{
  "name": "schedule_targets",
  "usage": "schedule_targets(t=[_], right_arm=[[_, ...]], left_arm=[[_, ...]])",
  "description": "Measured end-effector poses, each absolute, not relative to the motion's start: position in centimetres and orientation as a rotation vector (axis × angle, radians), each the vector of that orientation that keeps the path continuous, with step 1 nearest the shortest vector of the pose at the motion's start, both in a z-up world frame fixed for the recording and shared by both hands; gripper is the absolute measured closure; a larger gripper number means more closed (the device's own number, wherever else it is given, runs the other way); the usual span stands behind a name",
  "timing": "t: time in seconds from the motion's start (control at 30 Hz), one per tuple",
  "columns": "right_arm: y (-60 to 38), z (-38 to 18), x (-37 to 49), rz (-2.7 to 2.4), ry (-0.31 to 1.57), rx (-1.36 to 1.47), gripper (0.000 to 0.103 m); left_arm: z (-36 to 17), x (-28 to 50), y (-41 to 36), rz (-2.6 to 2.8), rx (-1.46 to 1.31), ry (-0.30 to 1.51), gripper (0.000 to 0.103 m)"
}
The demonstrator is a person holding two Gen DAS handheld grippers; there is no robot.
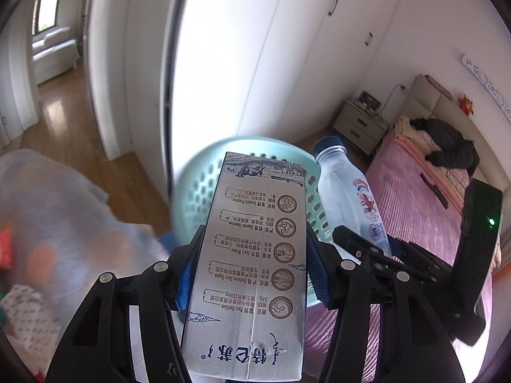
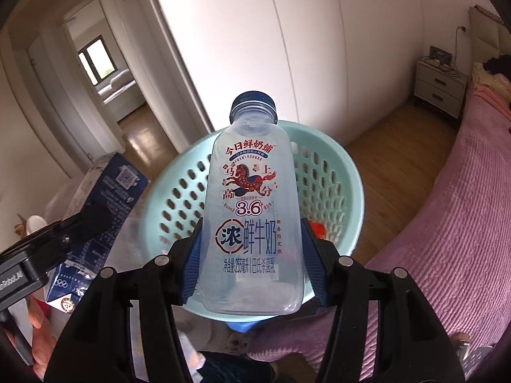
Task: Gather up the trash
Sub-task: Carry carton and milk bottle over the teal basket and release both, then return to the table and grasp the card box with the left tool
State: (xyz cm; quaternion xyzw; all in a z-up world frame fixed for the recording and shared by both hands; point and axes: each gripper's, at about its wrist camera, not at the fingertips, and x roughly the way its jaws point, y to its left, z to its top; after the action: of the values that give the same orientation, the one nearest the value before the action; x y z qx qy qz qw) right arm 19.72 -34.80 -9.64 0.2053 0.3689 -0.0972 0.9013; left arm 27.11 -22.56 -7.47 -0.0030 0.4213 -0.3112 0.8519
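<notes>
Gripping a silver milk carton [image 1: 255, 265], the left gripper [image 1: 252, 274] has its blue pads [image 1: 317, 276] pressed against both long sides, carton upright between the jaws, print upside down in the left wrist view. In the right wrist view the same carton shows its dark blue face at the left edge. The right gripper [image 2: 249, 261] is clamped on a clear plastic milk bottle [image 2: 252, 210], blue cap [image 2: 253, 100] at the far end, red horse print and "3.6" on the label; bottle looks empty. Both items are held just above and in front of a mint-green perforated basket [image 2: 338, 172], which sits beyond the grippers; carton to the left, bottle to the right, close together but not touching. Something red [image 2: 319, 229] lies inside the basket, mostly hidden behind the right gripper, can't tell what it is. The basket sits by the near end of a bed with a pink ribbed cover [image 2: 447, 223]; what the basket rests on can't be made out. White wardrobe doors [image 1: 287, 63] are behind, a grey nightstand [image 2: 440, 87] at far right, wood floor [image 2: 392, 134] and an open doorway [image 2: 105, 73] to far left. A blurred heap of pale fabric [image 1: 48, 223] sits left of the left gripper.
</notes>
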Motion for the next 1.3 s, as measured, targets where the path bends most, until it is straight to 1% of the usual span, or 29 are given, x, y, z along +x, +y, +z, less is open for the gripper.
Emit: schedule_targets(t=[0.2, 0.33, 0.37, 0.43, 0.57, 0.67, 0.73, 0.9, 1.3], right_arm=[[-36.1, -11.0, 20.1, -0.231, 0.802, 0.456, 0.050], [-36.0, -11.3, 20.6, -0.234, 0.811, 0.469, 0.050], [-36.1, -11.4, 20.9, -0.236, 0.809, 0.467, 0.050], [-35.8, -11.6, 21.2, -0.240, 0.812, 0.465, 0.051], [-35.0, -12.0, 21.8, -0.196, 0.829, 0.485, 0.049], [-35.1, -11.1, 21.2, -0.171, 0.763, 0.531, 0.047], [-35.0, -9.9, 20.5, -0.186, 0.716, 0.512, 0.047], [-34.9, -8.3, 19.7, -0.203, 0.673, 0.490, 0.047], [-28.6, -5.3, 19.4, -0.086, 0.641, 0.396, 0.047]], left_arm=[[-10.0, 29.2, -25.8, -0.658, 0.046, 0.945, 0.047], [-11.3, 30.4, -25.7, -0.652, -0.005, 0.981, 0.046], [-11.4, 30.5, -25.5, -0.646, -0.012, 0.983, 0.044], [-11.6, 30.7, -25.0, -0.624, -0.026, 0.977, 0.033], [-11.1, 30.3, -24.0, -0.624, -0.053, 0.959, 0.032], [-10.5, 29.7, -22.6, -0.622, -0.076, 0.944, 0.032], [-9.8, 29.2, -21.4, -0.613, -0.083, 0.923, 0.032], [-8.2, 28.0, -18.1, -0.595, -0.132, 0.878, 0.032], [-3.2, 22.7, -9.3, -0.479, -0.204, 0.737, 0.032]])
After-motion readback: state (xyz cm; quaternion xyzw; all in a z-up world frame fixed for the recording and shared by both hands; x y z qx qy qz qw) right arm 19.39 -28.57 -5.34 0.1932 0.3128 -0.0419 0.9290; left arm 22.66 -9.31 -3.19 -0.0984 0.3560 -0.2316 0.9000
